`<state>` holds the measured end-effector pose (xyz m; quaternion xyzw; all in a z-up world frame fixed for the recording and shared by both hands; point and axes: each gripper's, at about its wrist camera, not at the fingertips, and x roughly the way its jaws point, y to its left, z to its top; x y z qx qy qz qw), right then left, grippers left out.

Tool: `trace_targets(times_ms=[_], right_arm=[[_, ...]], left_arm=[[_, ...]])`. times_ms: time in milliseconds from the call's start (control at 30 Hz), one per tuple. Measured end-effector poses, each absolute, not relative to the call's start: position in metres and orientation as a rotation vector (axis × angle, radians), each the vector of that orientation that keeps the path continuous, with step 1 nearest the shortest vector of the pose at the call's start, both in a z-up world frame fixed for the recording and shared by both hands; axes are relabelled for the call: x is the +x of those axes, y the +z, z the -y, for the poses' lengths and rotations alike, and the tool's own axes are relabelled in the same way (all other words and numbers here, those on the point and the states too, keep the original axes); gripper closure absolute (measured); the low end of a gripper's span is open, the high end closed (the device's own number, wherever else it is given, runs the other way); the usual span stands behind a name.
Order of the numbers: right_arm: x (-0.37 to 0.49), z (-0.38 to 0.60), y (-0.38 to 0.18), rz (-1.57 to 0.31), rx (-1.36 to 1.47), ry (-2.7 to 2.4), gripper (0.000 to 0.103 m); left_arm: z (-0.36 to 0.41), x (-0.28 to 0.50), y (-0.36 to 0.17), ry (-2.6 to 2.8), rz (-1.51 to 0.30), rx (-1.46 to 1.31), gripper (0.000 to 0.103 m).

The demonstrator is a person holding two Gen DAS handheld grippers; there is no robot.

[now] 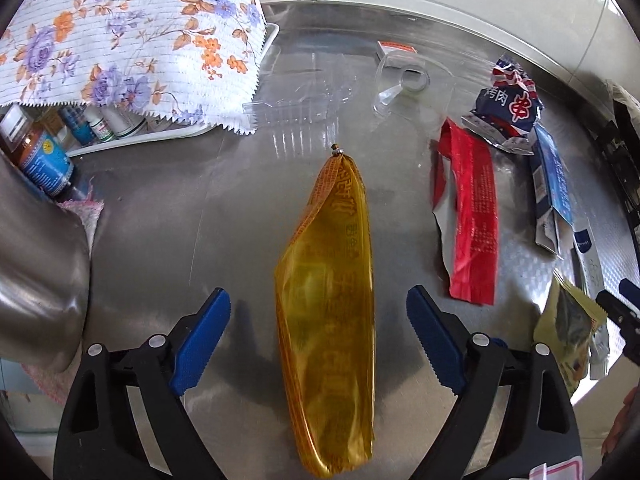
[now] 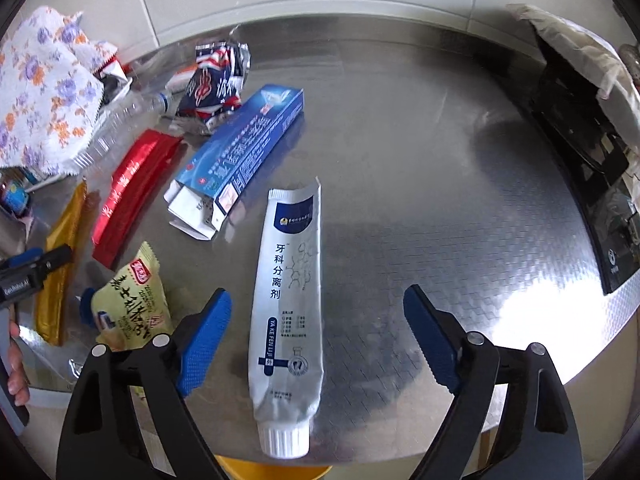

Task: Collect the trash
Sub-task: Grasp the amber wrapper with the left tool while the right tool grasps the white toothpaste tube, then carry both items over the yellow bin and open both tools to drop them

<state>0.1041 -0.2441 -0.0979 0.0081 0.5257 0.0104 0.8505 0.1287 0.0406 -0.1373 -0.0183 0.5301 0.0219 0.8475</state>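
Note:
My left gripper (image 1: pixel 318 310) is open, its blue fingers either side of a long yellow-orange wrapper (image 1: pixel 326 304) lying on the steel table. My right gripper (image 2: pixel 318 310) is open above a white toothpaste tube (image 2: pixel 288 300) that lies between its fingers, cap toward me. Other trash on the table: a red wrapper (image 1: pixel 468 216) (image 2: pixel 132 184), a blue toothpaste box (image 1: pixel 550 188) (image 2: pixel 244 148), a crumpled navy snack bag (image 1: pixel 506 104) (image 2: pixel 212 88), a yellow snack packet (image 1: pixel 568 328) (image 2: pixel 132 304), and clear plastic packaging (image 1: pixel 304 100).
A floral cloth (image 1: pixel 132 36) covers a white tray of small bottles (image 1: pixel 44 148) at far left. A steel pot (image 1: pixel 36 272) stands at the left. A black appliance (image 2: pixel 588 160) sits at the right edge. The steel table (image 2: pixel 420 160) ends at a tiled wall.

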Motion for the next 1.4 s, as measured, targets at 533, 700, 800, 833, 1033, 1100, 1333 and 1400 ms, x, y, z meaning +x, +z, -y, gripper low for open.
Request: trace_targets(times_ms=[533, 700, 800, 833, 1033, 1100, 1333, 1400], right_arm=[[0.083, 0.227, -0.109, -1.078, -0.021, 0.084, 0.058], [0.079, 0.227, -0.108, -1.071, 0.006, 0.111, 0.063], [0.078, 0.228, -0.103, -1.058, 0.027, 0.128, 0.064], [0.079, 0.228, -0.1, -1.049, 0.026, 0.129, 0.064], [0.08, 0.227, -0.082, -1.019, 0.032, 0.151, 0.064], [0.079, 0.227, -0.077, -1.009, 0.027, 0.159, 0.064], [0.066, 0.235, -0.055, -0.968, 0.038, 0.195, 0.064], [0.06, 0.239, -0.05, -0.955, 0.038, 0.209, 0.064]], left_arm=[[-0.037, 0.107, -0.146, 0.053, -1.078, -0.009, 0.032], [-0.038, 0.102, -0.141, 0.036, -1.062, -0.006, 0.074], [-0.04, 0.101, -0.138, 0.014, -1.068, -0.041, 0.093], [-0.04, 0.099, -0.136, 0.007, -1.07, -0.049, 0.095], [-0.034, 0.092, -0.116, 0.001, -1.039, -0.047, 0.098], [-0.032, 0.088, -0.107, 0.001, -1.027, -0.047, 0.098], [-0.026, 0.075, -0.082, 0.028, -0.996, -0.046, 0.098], [-0.022, 0.067, -0.075, 0.038, -0.982, -0.041, 0.098]])
